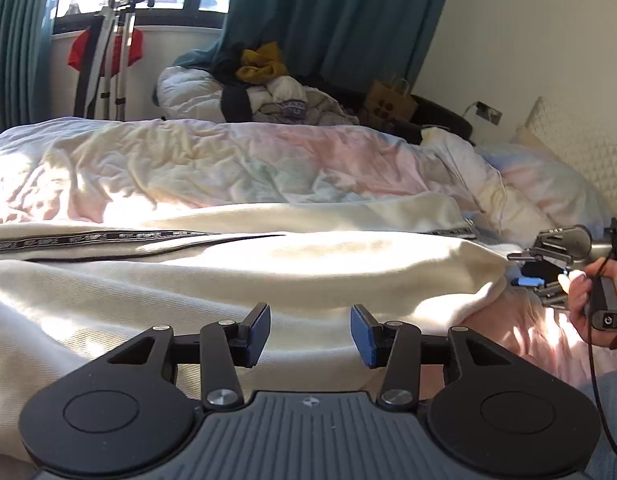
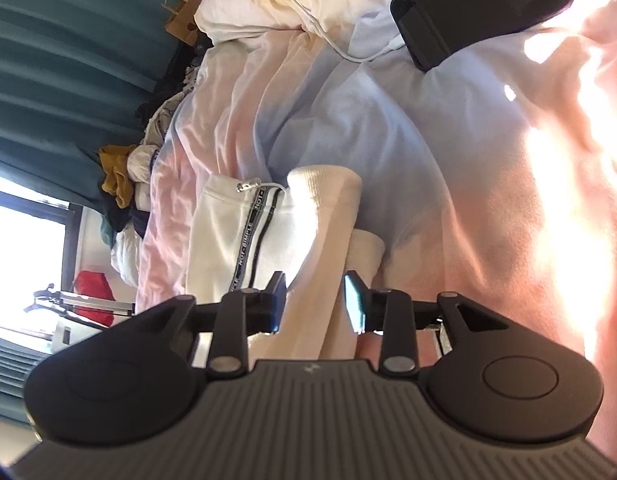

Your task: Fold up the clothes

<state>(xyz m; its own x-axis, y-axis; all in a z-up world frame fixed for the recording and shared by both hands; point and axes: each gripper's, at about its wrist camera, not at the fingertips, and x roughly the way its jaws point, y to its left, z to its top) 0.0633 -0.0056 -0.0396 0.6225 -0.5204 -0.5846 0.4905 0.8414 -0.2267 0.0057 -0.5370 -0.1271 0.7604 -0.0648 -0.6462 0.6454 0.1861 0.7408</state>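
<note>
A cream-white garment with a black lettered stripe (image 1: pixel 244 264) lies spread across the bed. In the right wrist view its folded edge (image 2: pixel 320 216) runs between my right fingers. My left gripper (image 1: pixel 310 334) is open and empty, hovering just above the garment's near part. My right gripper (image 2: pixel 316 304) is open, its jaws on either side of a cream fold without pinching it. The right gripper also shows in the left wrist view (image 1: pixel 548 268), at the garment's right end, held by a hand.
A pastel duvet (image 1: pixel 228 160) covers the bed. A black phone (image 2: pixel 480 4) with a white cable lies on it. A pile of clothes (image 1: pixel 264 88), a paper bag (image 1: pixel 388 100) and teal curtains (image 1: pixel 336 12) stand behind the bed. A pillow (image 1: pixel 548 176) lies at right.
</note>
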